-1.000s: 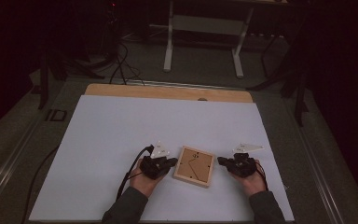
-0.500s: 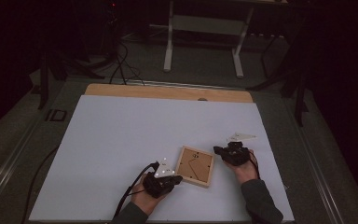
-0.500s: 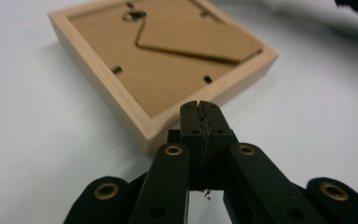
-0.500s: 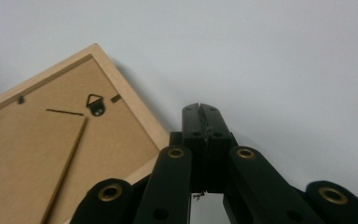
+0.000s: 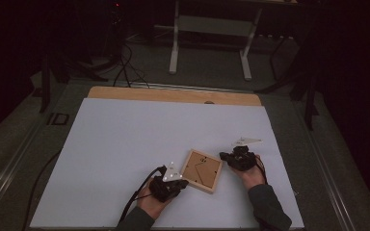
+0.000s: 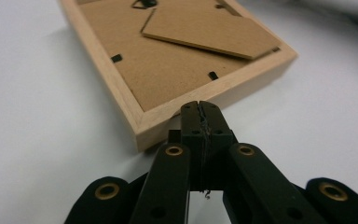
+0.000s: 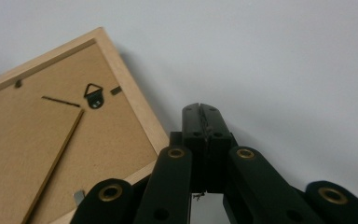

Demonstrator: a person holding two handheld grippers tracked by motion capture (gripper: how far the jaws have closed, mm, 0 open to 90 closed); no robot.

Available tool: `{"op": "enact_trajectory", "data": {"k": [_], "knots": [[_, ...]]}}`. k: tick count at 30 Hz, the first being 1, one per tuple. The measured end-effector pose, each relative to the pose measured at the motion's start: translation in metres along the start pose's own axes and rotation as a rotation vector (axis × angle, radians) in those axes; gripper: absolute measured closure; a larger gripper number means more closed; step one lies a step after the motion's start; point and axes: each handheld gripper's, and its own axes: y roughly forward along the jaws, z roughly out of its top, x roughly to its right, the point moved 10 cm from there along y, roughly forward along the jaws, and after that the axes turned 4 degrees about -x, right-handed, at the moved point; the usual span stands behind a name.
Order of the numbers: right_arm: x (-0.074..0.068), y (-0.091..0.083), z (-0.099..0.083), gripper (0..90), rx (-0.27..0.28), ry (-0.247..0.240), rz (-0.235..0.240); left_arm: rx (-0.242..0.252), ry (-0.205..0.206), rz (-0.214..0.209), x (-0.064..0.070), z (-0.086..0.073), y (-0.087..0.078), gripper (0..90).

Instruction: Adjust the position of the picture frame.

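Observation:
A small wooden picture frame (image 5: pixel 201 170) lies back-side up on the white table sheet (image 5: pixel 139 144), showing its brown backing board, stand flap and hanger. My left gripper (image 5: pixel 182 183) sits at the frame's near left corner, jaws shut with nothing between them; in the left gripper view its tips (image 6: pixel 200 106) touch the frame (image 6: pixel 168 70) rim near a corner. My right gripper (image 5: pixel 224 158) is at the frame's right corner, also shut and empty; its tips (image 7: pixel 200 109) lie beside the frame (image 7: pixel 51 140) edge over the sheet.
The wooden table edge (image 5: pixel 173 95) runs along the far side. Beyond it are a white stand's legs (image 5: pixel 209 43) and floor cables (image 5: pixel 120 67). Wide bare sheet lies to the left and behind the frame.
The left gripper drew back toward the near edge and now sits at the frame's near corner. The right gripper shifted slightly farther away. The frame has turned a little.

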Motion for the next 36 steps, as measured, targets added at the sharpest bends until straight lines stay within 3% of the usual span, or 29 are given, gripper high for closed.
{"op": "enact_trajectory", "data": {"k": [7, 13, 19, 25, 32, 36], "knots": [[-0.008, 0.002, -0.006, 90.0, -0.017, -0.011, 0.024, 0.017, -0.067, 0.018, -0.018, 0.003, -0.003, 89.9], [-0.014, 0.001, -0.01, 90.0, -0.015, -0.015, 0.036, 0.0, -0.084, 0.062, -0.033, 0.009, -0.004, 89.7], [-0.015, -0.004, -0.016, 89.9, -0.021, -0.023, 0.041, -0.043, -0.06, 0.047, -0.023, 0.001, -0.006, 89.6], [-0.018, -0.009, -0.021, 90.0, -0.029, -0.03, 0.033, -0.052, -0.071, 0.038, -0.02, 0.001, -0.002, 89.8], [-0.026, -0.007, -0.021, 90.0, -0.034, -0.039, 0.042, -0.035, -0.14, 0.071, -0.041, 0.003, -0.002, 89.8], [-0.033, -0.004, -0.019, 90.0, -0.032, -0.042, 0.052, -0.048, -0.147, 0.112, -0.056, 0.006, -0.003, 89.8]]}}
